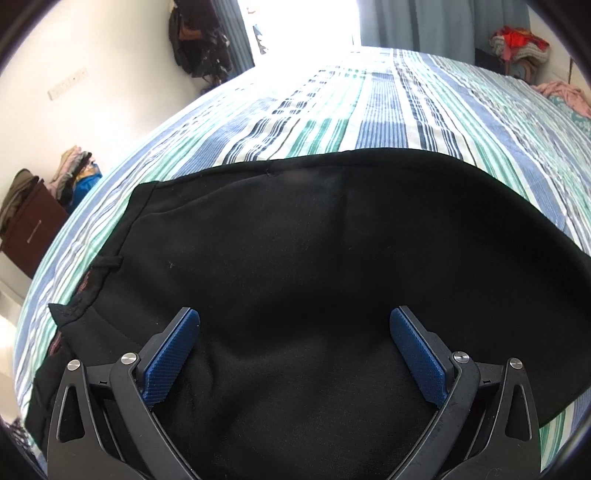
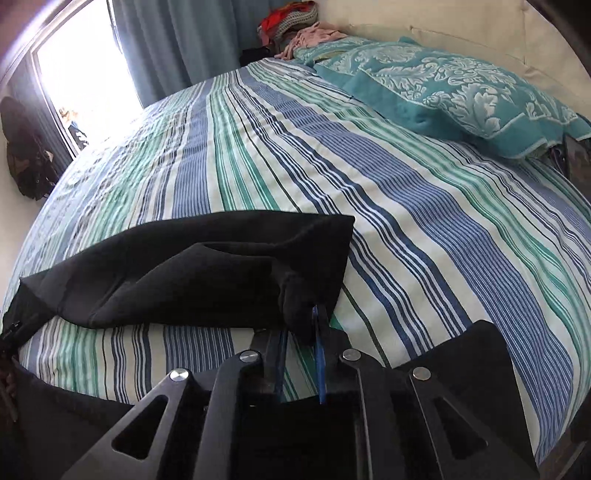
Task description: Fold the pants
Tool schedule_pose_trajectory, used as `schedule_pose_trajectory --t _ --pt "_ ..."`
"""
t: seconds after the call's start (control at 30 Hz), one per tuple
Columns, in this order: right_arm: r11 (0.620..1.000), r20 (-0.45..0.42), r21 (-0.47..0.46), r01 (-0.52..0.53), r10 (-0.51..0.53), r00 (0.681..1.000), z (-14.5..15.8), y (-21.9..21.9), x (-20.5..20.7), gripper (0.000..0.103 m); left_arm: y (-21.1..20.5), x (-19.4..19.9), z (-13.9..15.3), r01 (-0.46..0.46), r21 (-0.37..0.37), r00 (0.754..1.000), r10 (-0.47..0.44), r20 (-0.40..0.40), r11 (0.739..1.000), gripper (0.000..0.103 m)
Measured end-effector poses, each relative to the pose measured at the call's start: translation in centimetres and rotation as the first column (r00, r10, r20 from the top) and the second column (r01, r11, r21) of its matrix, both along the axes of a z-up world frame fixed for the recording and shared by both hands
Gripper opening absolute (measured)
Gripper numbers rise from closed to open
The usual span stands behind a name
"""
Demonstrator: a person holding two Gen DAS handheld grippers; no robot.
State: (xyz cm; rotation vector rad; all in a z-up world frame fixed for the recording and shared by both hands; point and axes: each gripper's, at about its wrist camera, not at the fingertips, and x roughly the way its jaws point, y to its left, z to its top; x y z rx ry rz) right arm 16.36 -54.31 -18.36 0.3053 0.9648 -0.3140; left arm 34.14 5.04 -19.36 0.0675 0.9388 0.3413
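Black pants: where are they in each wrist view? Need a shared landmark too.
Left wrist: black pants fill the lower centre, under the open left gripper.
Right wrist: lower left, a corner pinched by the right gripper.
Shared landmark: striped bedsheet.

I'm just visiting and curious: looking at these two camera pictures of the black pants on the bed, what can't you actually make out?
- Left wrist view: the near part of the pants is cut off by the bottom edge and hidden behind the open left gripper.
- Right wrist view: the cloth pinched in the right gripper is black on black; which part cannot be told.
- Left wrist view: the window is washed out by glare.
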Motion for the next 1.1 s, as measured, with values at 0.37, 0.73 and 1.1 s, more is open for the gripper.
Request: schedule_pose_trajectory --t 0.37,0.73,1.1 --pt "0.976 0.169 -0.090 0.199 -0.182 0.969 6.2 -0.8 -6.9 0.077 -1.7 -6.1 5.1 0.106 -0.070 0.994 -0.107 -0.015 0.992 0.102" --pt "0.985 0.288 0.099 0.139 -0.162 0.944 7.6 6.3 -11.8 0.085 0.7 -15.9 3.7 0.072 -0.112 0.997 -0.072 0.006 0.991 0.102" --pt "0.995 0.232 -0.102 0.006 0.018 0.972 7.0 13.5 -12.0 0.103 4.8 -18.1 0.9 0.009 -0.165 0.999 -0.003 0.035 0.986 0.102"
